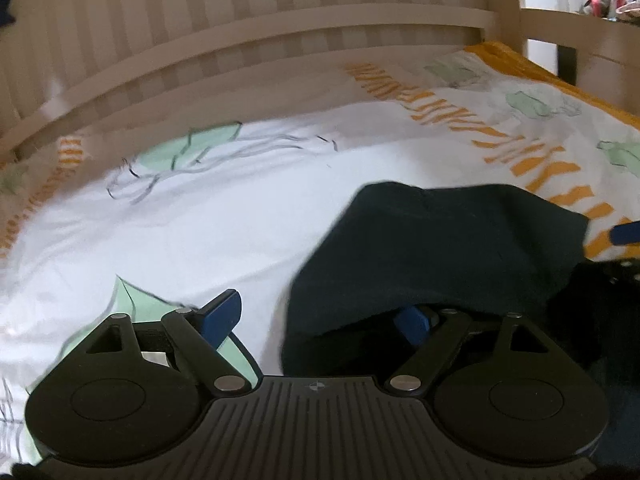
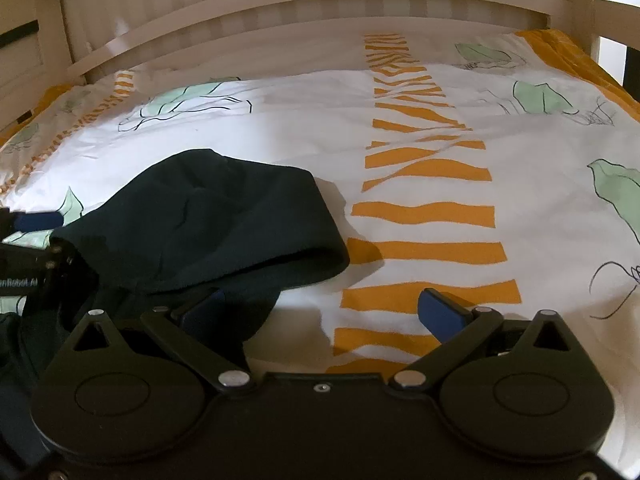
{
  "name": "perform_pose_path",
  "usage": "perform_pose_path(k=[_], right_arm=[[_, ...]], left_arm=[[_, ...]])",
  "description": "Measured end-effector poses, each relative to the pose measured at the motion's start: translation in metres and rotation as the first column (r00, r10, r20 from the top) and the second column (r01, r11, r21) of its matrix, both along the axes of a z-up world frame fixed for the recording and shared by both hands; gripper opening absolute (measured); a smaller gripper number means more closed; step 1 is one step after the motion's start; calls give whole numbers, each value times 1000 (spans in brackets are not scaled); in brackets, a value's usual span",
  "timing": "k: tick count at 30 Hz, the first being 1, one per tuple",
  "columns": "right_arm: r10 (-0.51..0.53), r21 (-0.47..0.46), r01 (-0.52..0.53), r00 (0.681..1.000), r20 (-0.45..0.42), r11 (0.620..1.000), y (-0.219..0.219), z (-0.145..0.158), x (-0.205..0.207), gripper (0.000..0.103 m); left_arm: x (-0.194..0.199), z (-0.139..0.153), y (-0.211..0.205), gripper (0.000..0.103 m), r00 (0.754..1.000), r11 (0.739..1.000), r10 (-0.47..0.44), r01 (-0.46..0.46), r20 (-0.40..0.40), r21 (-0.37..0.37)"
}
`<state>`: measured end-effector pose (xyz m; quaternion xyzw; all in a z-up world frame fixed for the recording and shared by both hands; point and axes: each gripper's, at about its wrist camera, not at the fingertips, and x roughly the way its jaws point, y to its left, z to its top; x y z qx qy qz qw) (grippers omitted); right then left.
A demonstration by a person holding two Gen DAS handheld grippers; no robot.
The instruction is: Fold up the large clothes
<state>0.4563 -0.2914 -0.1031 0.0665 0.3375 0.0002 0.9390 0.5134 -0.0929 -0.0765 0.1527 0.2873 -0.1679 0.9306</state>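
Left gripper [image 1: 316, 316] spread wide over the bedspread [image 1: 224, 216], its right finger tucked under the dark garment [image 1: 432, 248] but pinching nothing, right gripper [image 2: 324, 312] also wide open, empty, garment bunched on the bedspread below the headboard [image 2: 280, 4].

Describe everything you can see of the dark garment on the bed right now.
The dark garment is very dark blue-green, soft and matte like fleece or jersey. It lies bunched on the patterned bedsheet, its rounded, hood-like end folded over with a thick rolled edge. It drapes over one blue finger of the left gripper and one of the right gripper, both with jaws wide apart. The rest runs out of view below.
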Motion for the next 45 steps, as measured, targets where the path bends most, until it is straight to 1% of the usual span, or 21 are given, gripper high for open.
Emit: perform_pose_path(k=[4, 7, 9, 12, 14, 15, 16, 17, 18, 19, 20, 21, 22, 25, 29, 32, 33, 36, 38, 41, 45], right_arm=[[12, -35, -12, 1000, 2, 999, 5, 5, 11, 102], [29, -84, -31, 999, -18, 996, 10, 6, 25, 102], [26, -108, -29, 999, -28, 994, 11, 4, 32, 102], [23, -109, -26, 999, -26, 994, 12, 3, 33, 102], [27, -119, -29, 999, -22, 992, 13, 2, 32, 102], [28, -121, -31, 999, -24, 992, 13, 2, 32, 102], [29, -122, -31, 999, -24, 992, 13, 3, 33, 102], [28, -122, -31, 999, -24, 992, 13, 4, 33, 102], [29, -125, -31, 999, -22, 992, 13, 5, 33, 102], [31, -131, -33, 999, -18, 991, 14, 7, 34, 102], [35, -140, -36, 999, -10, 989, 15, 10, 34, 102], [41, -149, -41, 999, -1, 988, 16, 13, 35, 102], [44, -153, -43, 999, 8, 987, 17, 16, 35, 102], [54, -152, -49, 998, 25, 987, 21, 24, 40, 102], [65, -182, -59, 998, 26, 982, 22, 25, 47, 102], [12, -193, -15, 1000, -13, 981, 5, 14, 51, 102], [-10, -172, 5, 999, -32, 985, -3, 10, 52, 102], [-79, -31, 76, 994, -77, 997, -37, -4, 52, 102], [-81, 10, 82, 994, -68, 997, -45, -6, 49, 102], [-68, 4, 68, 995, -73, 998, -45, -3, 47, 102], [10, -6, -10, 996, -92, 1000, -44, 3, 35, 102]], left_arm=[[15, -1, 4, 83, 999, 999, 48, -48, -7, -8], [19, -4, 5, 83, 999, 999, 50, -50, 1, 10], [15, -8, 1, 83, 1000, 998, 9, -10, 24, 54], [6, -13, -12, 83, 994, 987, -87, 77, 67, 141], [4, -12, -18, 83, 989, 983, -109, 92, 99, 160], [5, -9, -17, 83, 989, 988, -92, 76, 118, 138], [8, -5, -12, 83, 990, 995, -53, 41, 127, 96], [14, 0, -4, 83, 993, 999, 12, -16, 120, 35], [20, 4, 7, 83, 991, 996, 82, -79, 101, -32], [25, 7, 20, 83, 987, 985, 145, -137, 72, -101], [29, 9, 32, 83, 983, 974, 178, -170, 45, -148], [32, 9, 41, 83, 982, 968, 190, -184, 20, -172], [35, 7, 47, 83, 981, 968, 195, -192, 3, -164], [33, 0, 54, 83, 985, 981, 170, -168, 10, -100], [28, -7, 57, 83, 992, 990, 123, -123, 2, -75], [26, -15, 49, 83, 997, 996, 82, -82, 6, -29], [23, -17, 48, 83, 998, 997, 69, -69, 5, -17], [24, -22, 46, 83, 999, 999, 33, -32, -25, 10], [21, -22, 47, 83, 999, 999, 15, -14, -33, 29], [18, -15, 55, 82, 997, 999, -29, 31, -75, 26], [9, -3, 76, 82, 981, 995, -103, 98, -167, -35]])
